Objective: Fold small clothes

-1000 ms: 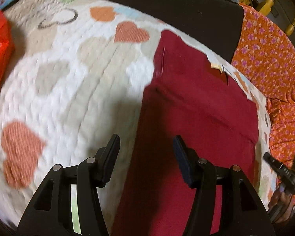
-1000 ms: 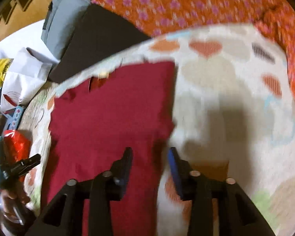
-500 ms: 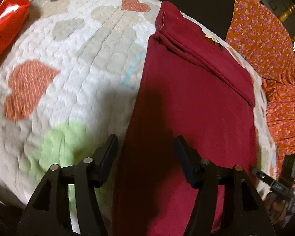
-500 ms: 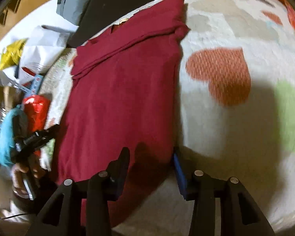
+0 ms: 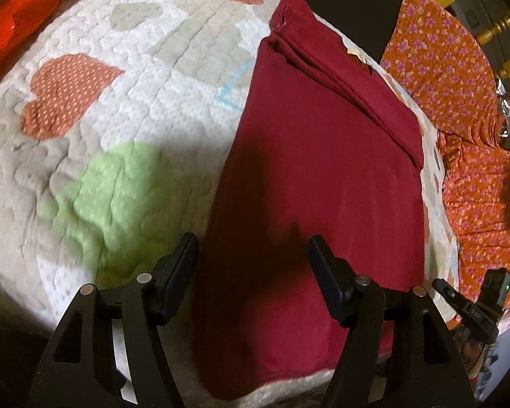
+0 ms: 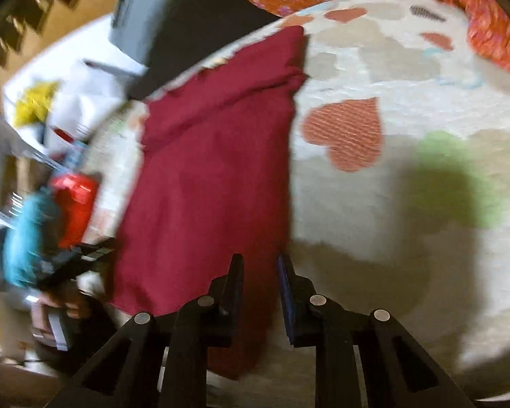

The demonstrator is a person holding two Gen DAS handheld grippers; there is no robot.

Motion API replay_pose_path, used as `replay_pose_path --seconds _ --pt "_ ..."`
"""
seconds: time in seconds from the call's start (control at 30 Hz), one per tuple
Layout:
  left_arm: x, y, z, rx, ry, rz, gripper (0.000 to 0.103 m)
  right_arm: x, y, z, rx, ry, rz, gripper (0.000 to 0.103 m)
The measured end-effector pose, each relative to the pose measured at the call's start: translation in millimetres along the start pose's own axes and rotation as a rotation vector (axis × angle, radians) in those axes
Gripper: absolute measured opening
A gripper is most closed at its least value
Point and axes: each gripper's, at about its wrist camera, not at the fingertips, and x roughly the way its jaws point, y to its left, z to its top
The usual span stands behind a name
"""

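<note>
A dark red garment (image 5: 323, 176) lies flat on a white quilt with heart patches (image 5: 125, 108), its sleeves folded in so it forms a long strip. My left gripper (image 5: 253, 258) is open above the garment's near left corner, with the left edge between the fingers. My right gripper (image 6: 260, 272) is open, narrower, above the garment's (image 6: 214, 170) near right edge on the quilt (image 6: 391, 136). Neither holds cloth. The right gripper also shows at the left wrist view's lower right (image 5: 472, 306).
An orange flowered cloth (image 5: 459, 102) lies to the right of the quilt. A black folded item (image 5: 357, 6) and a grey one (image 6: 142, 23) sit past the garment's far end. A red shiny package (image 5: 17, 17) lies at the quilt's left edge.
Both grippers have pulled back along the garment from its middle to its near end, over the bottom corners. Both stay open.
</note>
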Motion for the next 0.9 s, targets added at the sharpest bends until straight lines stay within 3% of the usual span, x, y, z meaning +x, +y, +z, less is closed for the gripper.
replay_pose_path --seconds 0.03,0.07,0.1,0.23,0.4,0.77,0.9 --pt "-1.4 0.6 -2.8 0.002 0.002 0.000 0.067 4.7 0.2 -2.0 0.000 0.023 0.026 0.028" --pt "-3.2 1.6 -5.9 0.001 0.004 0.000 0.067 8.3 -1.8 -3.2 0.011 0.045 0.054 0.043" --pt "-4.1 2.6 -7.5 0.001 0.005 0.001 0.067 13.5 -2.5 -4.7 0.024 0.071 0.072 0.047" --pt "-10.1 7.3 -16.4 0.014 0.010 0.021 0.067 26.6 7.5 -18.2 -0.030 0.158 0.091 0.047" --pt "-10.4 7.7 -27.1 0.058 0.035 0.026 0.067 44.2 7.2 -38.2 0.006 0.239 0.127 0.049" --pt "-2.6 1.6 -48.9 0.115 0.104 0.036 0.069 48.8 9.8 -48.0 0.036 0.248 0.163 0.060" --pt "-1.1 -1.8 -50.2 0.115 0.108 0.002 0.068 52.5 7.7 -48.4 0.072 0.234 0.209 0.058"
